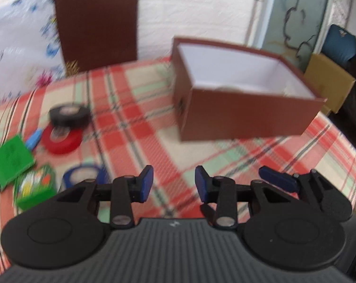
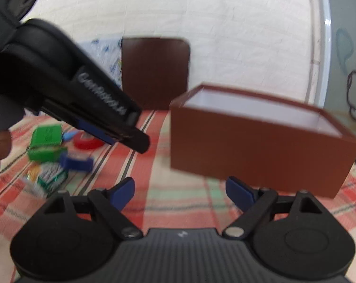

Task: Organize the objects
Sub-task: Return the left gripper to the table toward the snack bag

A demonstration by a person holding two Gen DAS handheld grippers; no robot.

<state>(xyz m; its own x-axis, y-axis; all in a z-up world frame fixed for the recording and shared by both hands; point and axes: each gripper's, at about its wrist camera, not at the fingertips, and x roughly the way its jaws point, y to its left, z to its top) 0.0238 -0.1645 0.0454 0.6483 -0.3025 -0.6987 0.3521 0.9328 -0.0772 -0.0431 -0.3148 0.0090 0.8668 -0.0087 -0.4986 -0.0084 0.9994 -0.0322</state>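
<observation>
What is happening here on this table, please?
A person is tidying small things with a handheld gripper in each hand. The left gripper and the right gripper both hang open over the checked tablecloth, holding nothing. The brown box stands open, and what shows of its inside looks bare. The rolls of tape, black, red and blue, and the green packets lie in a group to the left of the box, not yet packed.
</observation>
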